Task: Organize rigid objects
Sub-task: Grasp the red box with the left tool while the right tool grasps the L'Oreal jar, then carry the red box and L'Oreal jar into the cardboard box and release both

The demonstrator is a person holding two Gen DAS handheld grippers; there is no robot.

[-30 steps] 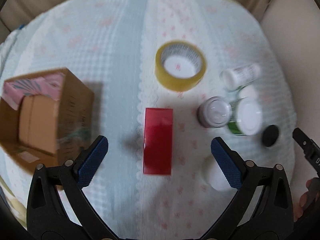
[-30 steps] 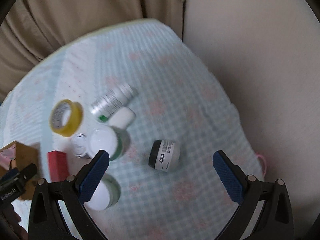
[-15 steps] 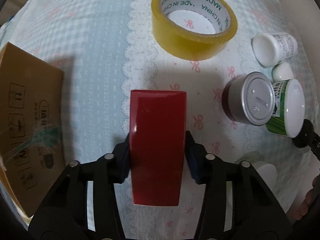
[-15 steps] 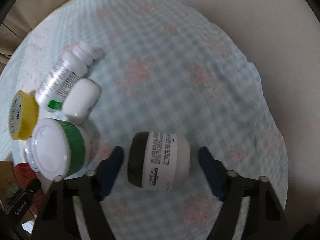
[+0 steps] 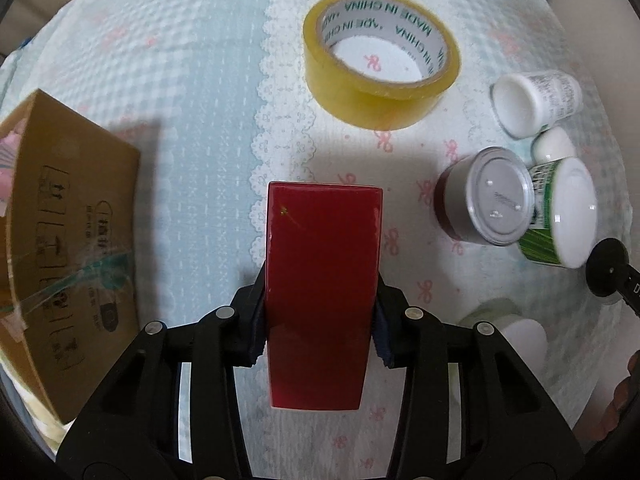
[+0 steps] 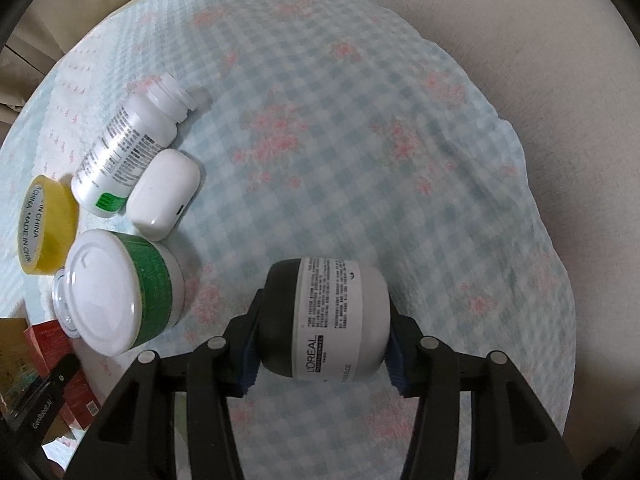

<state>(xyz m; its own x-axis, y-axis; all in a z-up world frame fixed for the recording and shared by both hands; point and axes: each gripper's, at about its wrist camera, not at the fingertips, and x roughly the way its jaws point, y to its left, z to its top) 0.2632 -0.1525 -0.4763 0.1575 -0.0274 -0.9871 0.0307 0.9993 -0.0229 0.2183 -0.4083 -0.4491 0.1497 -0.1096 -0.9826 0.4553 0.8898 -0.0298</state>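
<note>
My left gripper [image 5: 320,326] is shut on a glossy red box [image 5: 322,280], which lies lengthwise between its jaws over the checked cloth. My right gripper [image 6: 320,356] is shut on a grey L'Oreal jar with a black lid [image 6: 332,320], lying on its side. The red box also shows at the lower left of the right wrist view [image 6: 60,360]. A brown cardboard box [image 5: 60,240] stands to the left of the red box.
A yellow tape roll [image 5: 380,64] lies ahead of the left gripper. A silver-lidded jar [image 5: 484,200], a green-labelled white tub [image 5: 560,212], a white bottle [image 6: 128,140] and a small white case [image 6: 164,196] lie to the right. The cloth edge [image 6: 540,200] is on the right.
Both grippers came down and closed: the left on the red box, the right on the L'Oreal jar. In the last half second the jaws tightened fully.
</note>
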